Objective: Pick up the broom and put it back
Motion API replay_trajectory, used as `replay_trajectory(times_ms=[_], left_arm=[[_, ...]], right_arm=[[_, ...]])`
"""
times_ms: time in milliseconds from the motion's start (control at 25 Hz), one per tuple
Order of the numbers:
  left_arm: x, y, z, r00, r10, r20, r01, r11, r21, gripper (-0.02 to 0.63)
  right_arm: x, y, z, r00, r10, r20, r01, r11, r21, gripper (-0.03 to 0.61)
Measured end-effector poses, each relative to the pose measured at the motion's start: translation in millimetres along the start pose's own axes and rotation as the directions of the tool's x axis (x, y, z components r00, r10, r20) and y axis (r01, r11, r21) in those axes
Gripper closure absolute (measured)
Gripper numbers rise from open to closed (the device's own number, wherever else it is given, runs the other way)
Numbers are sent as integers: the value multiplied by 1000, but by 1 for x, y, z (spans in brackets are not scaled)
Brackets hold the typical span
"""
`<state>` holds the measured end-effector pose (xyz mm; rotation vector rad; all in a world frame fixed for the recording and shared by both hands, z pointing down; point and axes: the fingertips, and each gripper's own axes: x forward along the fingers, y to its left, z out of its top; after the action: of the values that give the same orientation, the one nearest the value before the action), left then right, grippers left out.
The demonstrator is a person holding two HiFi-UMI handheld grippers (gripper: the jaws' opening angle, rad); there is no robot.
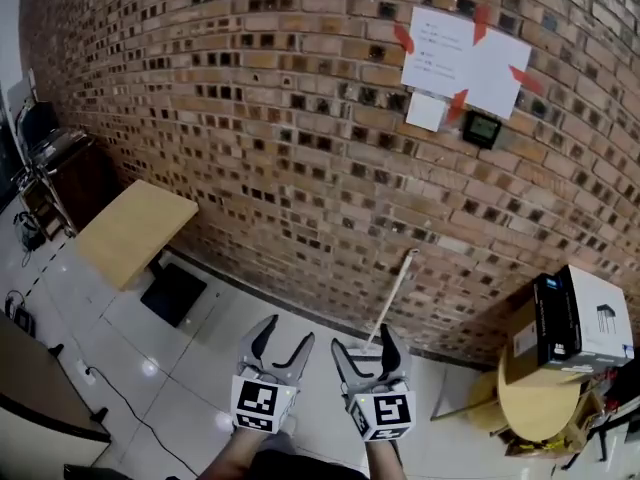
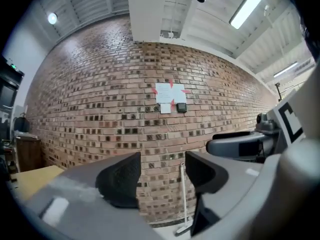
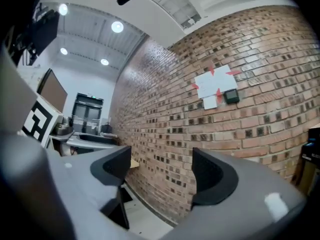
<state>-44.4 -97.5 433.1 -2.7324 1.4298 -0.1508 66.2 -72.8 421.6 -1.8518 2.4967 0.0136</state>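
Note:
A white long-handled broom [image 1: 393, 298] leans upright against the brick wall, its head on the floor just beyond my right gripper. The left gripper view also shows the broom [image 2: 183, 199], between and beyond the jaws. My left gripper [image 1: 283, 340] is open and empty, held low in front of the wall. My right gripper [image 1: 364, 348] is open too, beside the left one, with nothing between its fingers. In the left gripper view the left gripper [image 2: 162, 176] faces the wall; in the right gripper view the right gripper [image 3: 159, 174] faces the wall further left.
A brick wall [image 1: 300, 138] with taped white papers [image 1: 462, 60] fills the front. A light wooden table [image 1: 135, 230] stands at left with a dark mat under it. At right a round stool [image 1: 535, 403] carries cardboard and a black-and-white box [image 1: 580, 323]. A cable runs over the white floor tiles.

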Motion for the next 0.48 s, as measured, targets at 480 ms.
replay_trajectory(times_ms=[480], left_arm=[[147,32,13,965,-262,24,262,965,-3,336]], right_arm=[[58,-110,-6,912,-408,-48,409,913,7,192]])
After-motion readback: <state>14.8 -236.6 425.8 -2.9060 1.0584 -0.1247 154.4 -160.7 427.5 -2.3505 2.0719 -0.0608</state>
